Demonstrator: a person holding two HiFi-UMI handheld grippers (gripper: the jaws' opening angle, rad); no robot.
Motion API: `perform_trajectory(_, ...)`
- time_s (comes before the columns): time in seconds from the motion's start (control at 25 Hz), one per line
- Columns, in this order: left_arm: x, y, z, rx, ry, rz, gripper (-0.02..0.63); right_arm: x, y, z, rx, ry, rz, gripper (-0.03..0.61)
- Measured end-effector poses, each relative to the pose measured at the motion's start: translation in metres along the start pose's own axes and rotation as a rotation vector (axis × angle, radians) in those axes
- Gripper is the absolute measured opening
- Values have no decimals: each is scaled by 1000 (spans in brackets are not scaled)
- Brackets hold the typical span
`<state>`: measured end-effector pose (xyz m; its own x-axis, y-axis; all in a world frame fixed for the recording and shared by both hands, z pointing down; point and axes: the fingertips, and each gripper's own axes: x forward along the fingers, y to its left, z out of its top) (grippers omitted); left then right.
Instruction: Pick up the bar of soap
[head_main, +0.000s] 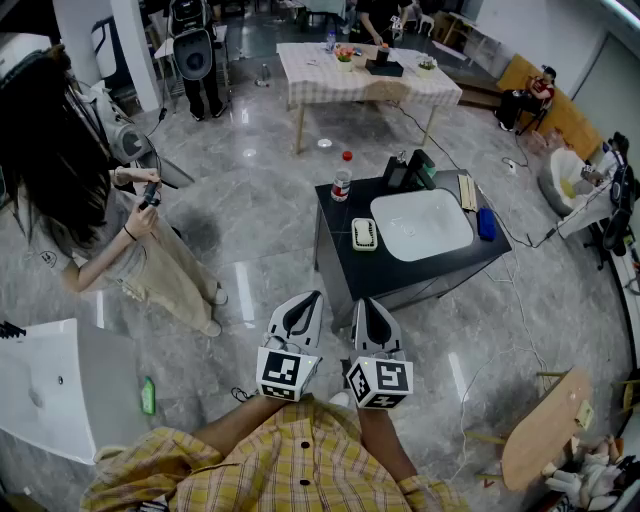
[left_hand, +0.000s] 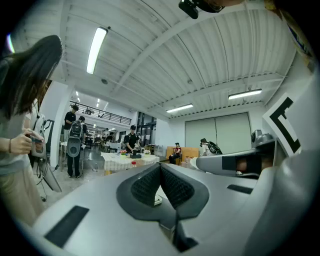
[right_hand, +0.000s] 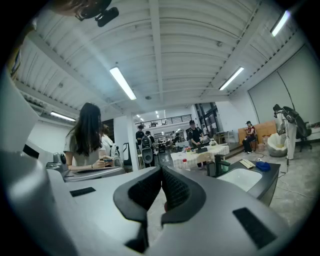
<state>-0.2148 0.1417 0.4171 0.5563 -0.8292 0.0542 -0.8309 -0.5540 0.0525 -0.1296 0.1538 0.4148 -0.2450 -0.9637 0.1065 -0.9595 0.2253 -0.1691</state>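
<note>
A: Fingers first. How is the left gripper (left_hand: 160, 167)?
B: Pads clenched tip to tip, nothing between them.
A: And the right gripper (right_hand: 161, 171)?
B: Same. Pads pressed together, empty. The two sit side by side, close in front of the person's yellow checked shirt (head_main: 290, 465), above the grey polished floor (head_main: 250, 290).
A: Where is the bar of soap (head_main: 364, 234)?
B: Pale, in a small dish at the left edge of the black table (head_main: 430, 272), just beside the white basin (head_main: 421, 224). Ahead of both grippers, well apart from them.
A: Around it?
B: A red-capped bottle (head_main: 341, 185) at the table's far left corner, a blue object (head_main: 486, 224) right of the basin. A long-haired bystander (head_main: 100, 220) stands off to the left.
</note>
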Motion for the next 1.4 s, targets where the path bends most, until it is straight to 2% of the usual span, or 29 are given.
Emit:
perform_trajectory(1.04,-4,-32,2,-35,14,9,11,-30,-22,7,12,-21,-2,21)
perform_trajectory(1.4,9,-67,-6,-21,28,19,12,-46,-58,2,25,-8,2,21)
